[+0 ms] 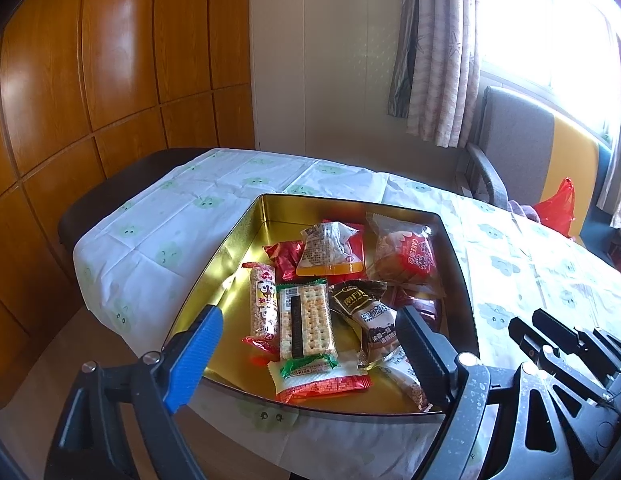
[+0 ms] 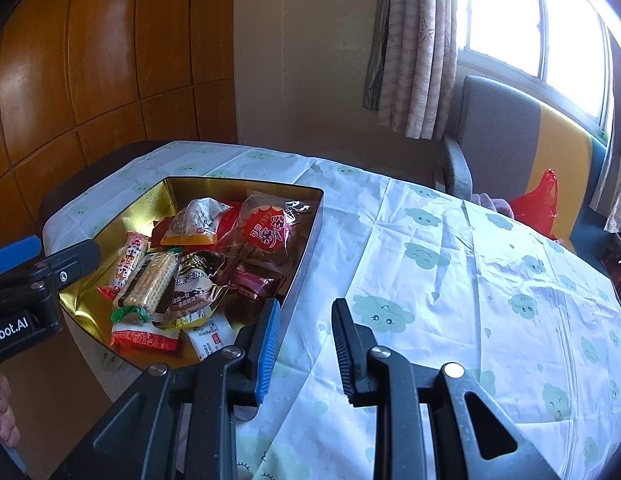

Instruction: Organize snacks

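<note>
One gold-lined rectangular metal tin (image 1: 246, 232) is sitting on one table covered by a white cloth printed with green clouds (image 1: 158, 216), and it is holding about ten wrapped snack packets, some overlapping so the count is uncertain. Among them are lying one clear-wrapped cracker stack (image 1: 308, 322), one round cake in a red-printed clear wrapper (image 1: 406, 258) and one pink-printed puffed-rice bar (image 1: 264, 302). One grey and yellow armchair (image 2: 506, 136) is standing beyond the table, bearing one red plastic bag (image 2: 540, 204).

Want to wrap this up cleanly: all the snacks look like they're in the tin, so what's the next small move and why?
Probably draw the left gripper back from the gold tin: its jaws stand wide and empty above the cracker pack, and no snack shows on the tablecloth.
</note>
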`<state>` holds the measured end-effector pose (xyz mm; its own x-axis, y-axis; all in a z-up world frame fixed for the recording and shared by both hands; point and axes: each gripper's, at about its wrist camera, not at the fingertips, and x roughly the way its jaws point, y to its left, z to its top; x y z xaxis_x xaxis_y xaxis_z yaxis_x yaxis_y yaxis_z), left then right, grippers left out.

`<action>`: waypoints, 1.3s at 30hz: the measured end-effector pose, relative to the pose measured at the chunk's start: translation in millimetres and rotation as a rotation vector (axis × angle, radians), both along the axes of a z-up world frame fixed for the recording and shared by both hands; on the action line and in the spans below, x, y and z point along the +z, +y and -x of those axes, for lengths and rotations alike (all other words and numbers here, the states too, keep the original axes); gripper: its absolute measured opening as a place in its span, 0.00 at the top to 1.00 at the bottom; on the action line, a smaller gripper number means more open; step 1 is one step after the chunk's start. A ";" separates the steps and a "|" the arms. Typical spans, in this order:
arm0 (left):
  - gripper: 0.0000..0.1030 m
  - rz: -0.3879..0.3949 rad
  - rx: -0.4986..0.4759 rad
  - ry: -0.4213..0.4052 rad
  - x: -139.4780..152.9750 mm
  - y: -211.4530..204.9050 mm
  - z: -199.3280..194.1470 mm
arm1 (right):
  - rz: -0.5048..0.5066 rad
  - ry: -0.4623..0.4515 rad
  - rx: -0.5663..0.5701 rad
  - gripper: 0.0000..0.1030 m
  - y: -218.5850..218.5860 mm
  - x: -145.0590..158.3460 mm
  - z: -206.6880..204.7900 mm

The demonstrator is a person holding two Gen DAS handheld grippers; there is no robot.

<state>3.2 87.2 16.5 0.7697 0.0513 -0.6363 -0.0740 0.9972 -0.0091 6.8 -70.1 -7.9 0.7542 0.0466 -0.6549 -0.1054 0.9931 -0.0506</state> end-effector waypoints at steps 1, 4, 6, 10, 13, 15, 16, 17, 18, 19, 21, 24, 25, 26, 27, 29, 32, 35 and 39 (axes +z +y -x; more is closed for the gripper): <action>0.13 -0.002 -0.001 -0.001 0.0 -0.5 0.1 | 0.000 0.002 0.002 0.74 0.3 -0.5 -0.2; 0.13 -0.005 -0.002 -0.001 0.3 -1.2 0.5 | 0.002 0.004 0.003 0.74 0.8 -0.8 -0.5; 0.13 -0.004 0.000 -0.003 0.4 -1.1 0.9 | 0.006 -0.001 0.005 0.74 2.0 -0.1 0.1; 0.12 -0.005 0.000 -0.005 1.0 -0.8 1.5 | 0.013 -0.005 0.014 0.74 4.3 0.1 1.3; 0.11 -0.010 0.001 -0.010 2.0 -1.3 1.9 | 0.014 -0.006 0.016 0.74 4.7 0.7 1.7; 0.10 -0.009 0.000 -0.010 2.4 -1.3 2.0 | 0.013 -0.009 0.015 0.73 4.7 1.5 1.9; 0.10 -0.009 -0.001 -0.010 2.6 -1.7 2.1 | 0.013 -0.010 0.015 0.73 4.7 1.9 2.1; 0.10 -0.009 -0.001 -0.011 2.9 -2.0 2.2 | 0.014 -0.011 0.016 0.73 4.9 2.0 2.3; 0.10 -0.008 -0.001 -0.012 3.4 -1.9 2.6 | 0.014 -0.011 0.017 0.73 5.1 2.1 2.5; 0.10 -0.008 -0.001 -0.012 3.5 -1.8 2.6 | 0.014 -0.011 0.017 0.72 5.2 2.2 2.5; 0.09 -0.007 -0.001 -0.013 4.5 -1.6 2.9 | 0.014 -0.010 0.017 0.72 5.5 2.4 2.5; 0.09 -0.005 -0.001 -0.015 5.5 -1.6 3.5 | 0.015 -0.012 0.018 0.72 6.0 2.6 2.8; 0.09 -0.006 -0.001 -0.016 6.1 -1.8 3.6 | 0.016 -0.013 0.018 0.72 6.1 2.6 2.9; 0.09 -0.007 -0.001 -0.017 6.1 -1.8 3.7 | 0.017 -0.015 0.018 0.72 6.4 2.7 3.1; 0.08 -0.007 -0.002 -0.017 6.1 -1.7 3.6 | 0.017 -0.015 0.020 0.72 6.5 3.0 3.3; 0.08 -0.009 -0.004 -0.017 6.2 -2.3 4.1 | 0.017 -0.015 0.021 0.72 6.7 3.0 3.0; 0.07 -0.011 -0.008 -0.016 6.4 -2.8 4.5 | 0.018 -0.015 0.021 0.72 6.6 3.2 2.6; 0.07 -0.009 -0.011 -0.012 6.3 -3.0 4.1 | 0.015 -0.014 0.021 0.72 6.3 3.3 2.6; 0.07 -0.014 -0.015 -0.009 5.7 -4.5 3.9 | 0.015 -0.013 0.019 0.71 5.4 2.8 1.9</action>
